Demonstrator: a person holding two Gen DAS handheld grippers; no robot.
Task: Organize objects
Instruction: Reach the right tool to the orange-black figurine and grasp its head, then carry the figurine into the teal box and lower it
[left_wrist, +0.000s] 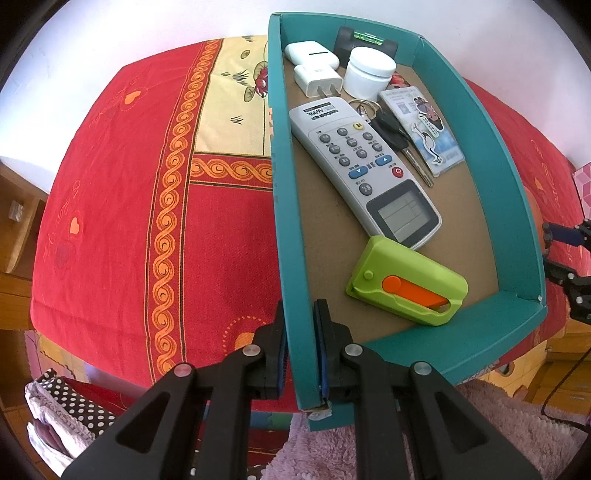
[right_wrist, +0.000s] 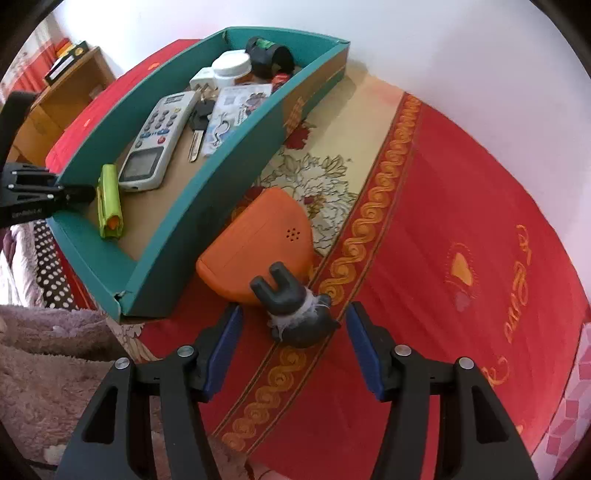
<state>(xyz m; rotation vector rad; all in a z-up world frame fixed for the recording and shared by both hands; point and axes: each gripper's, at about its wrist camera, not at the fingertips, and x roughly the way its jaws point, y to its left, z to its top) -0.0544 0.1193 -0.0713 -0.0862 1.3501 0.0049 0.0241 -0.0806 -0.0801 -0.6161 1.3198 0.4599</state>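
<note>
Teal tray (left_wrist: 517, 206) on red cloth (left_wrist: 110, 221), near table edge. Left gripper (left_wrist: 299, 332) clamped on tray's left wall near corner. Inside tray: grey remote (left_wrist: 362, 170) marked "A699K", green cutter (left_wrist: 406, 282), keys (left_wrist: 397, 138), card (left_wrist: 421, 125), white jar (left_wrist: 369, 72), plug (left_wrist: 317, 79).

Right gripper (right_wrist: 293, 326) jaws apart, either side of dark figurine (right_wrist: 291, 310), not pressing. Orange case (right_wrist: 258, 247) touching tray's outer wall.

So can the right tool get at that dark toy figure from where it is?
Probably yes: the right tool is open with the figure lying between its fingers, nothing above it; the orange case touches its far end.
</note>
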